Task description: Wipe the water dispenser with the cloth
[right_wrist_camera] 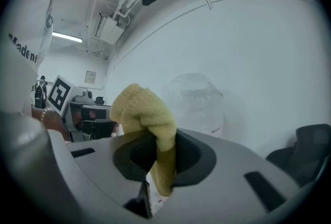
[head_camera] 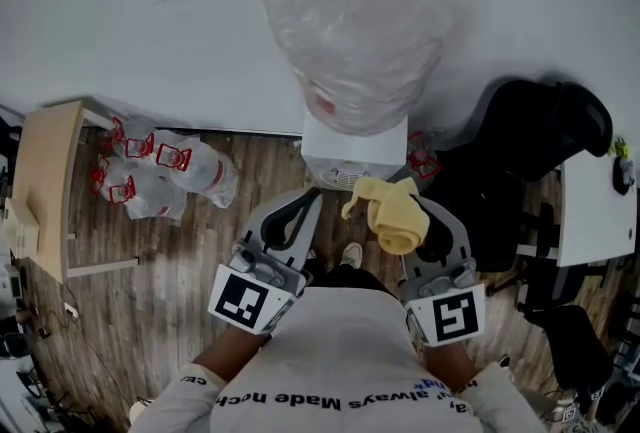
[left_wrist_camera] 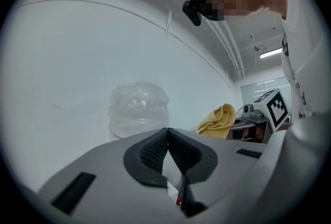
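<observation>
The white water dispenser [head_camera: 356,157] stands against the wall, topped by a clear bottle wrapped in plastic [head_camera: 352,29]. The wrapped bottle [left_wrist_camera: 138,109] also shows ahead in the left gripper view and, as a bottle [right_wrist_camera: 194,101], in the right gripper view. My right gripper [head_camera: 412,211] is shut on a yellow cloth [head_camera: 388,211], which bunches above its jaws just in front of the dispenser. That cloth [right_wrist_camera: 147,122] hangs between the pads. My left gripper [head_camera: 308,204] is shut with nothing in it, near the dispenser's lower left; its pads [left_wrist_camera: 155,149] touch.
A black office chair [head_camera: 535,136] stands right of the dispenser, with a white desk [head_camera: 590,211] beyond it. Empty bottles in plastic with red handles [head_camera: 150,171] lie on the wooden floor at left, next to a light wooden table [head_camera: 45,181].
</observation>
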Action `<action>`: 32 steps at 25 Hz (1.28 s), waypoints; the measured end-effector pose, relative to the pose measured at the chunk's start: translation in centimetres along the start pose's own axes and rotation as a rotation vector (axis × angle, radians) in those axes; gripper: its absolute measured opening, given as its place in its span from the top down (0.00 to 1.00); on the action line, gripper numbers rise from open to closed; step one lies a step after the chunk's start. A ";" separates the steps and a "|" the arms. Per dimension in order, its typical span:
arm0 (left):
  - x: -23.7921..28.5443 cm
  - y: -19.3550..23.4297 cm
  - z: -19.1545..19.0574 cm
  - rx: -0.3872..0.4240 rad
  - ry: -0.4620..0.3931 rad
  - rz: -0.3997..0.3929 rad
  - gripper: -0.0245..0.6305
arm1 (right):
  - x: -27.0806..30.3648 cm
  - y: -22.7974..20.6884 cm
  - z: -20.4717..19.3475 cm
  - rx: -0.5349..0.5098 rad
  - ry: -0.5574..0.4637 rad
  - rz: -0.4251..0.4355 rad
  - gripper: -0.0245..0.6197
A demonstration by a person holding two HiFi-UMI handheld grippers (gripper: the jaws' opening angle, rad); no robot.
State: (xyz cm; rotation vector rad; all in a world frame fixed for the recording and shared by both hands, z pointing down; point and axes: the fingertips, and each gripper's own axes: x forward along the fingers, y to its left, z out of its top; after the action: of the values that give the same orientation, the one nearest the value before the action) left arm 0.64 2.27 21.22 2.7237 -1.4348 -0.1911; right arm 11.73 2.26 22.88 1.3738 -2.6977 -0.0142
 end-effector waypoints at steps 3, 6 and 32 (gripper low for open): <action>0.0 1.3 0.1 -0.005 0.002 0.000 0.93 | 1.3 0.4 0.3 -0.004 -0.001 0.000 0.87; -0.3 2.4 0.7 -0.011 -0.009 -0.014 0.93 | 2.5 1.2 0.9 -0.027 -0.008 -0.009 0.87; 0.2 8.5 1.0 -0.014 0.005 -0.068 0.93 | 16.9 4.9 -12.1 -0.216 0.193 -0.005 0.87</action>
State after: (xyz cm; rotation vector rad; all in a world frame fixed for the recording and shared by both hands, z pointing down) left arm -6.33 -2.71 21.16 2.7617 -1.3361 -0.1969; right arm -0.76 -7.97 36.80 1.2495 -2.4527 -0.1600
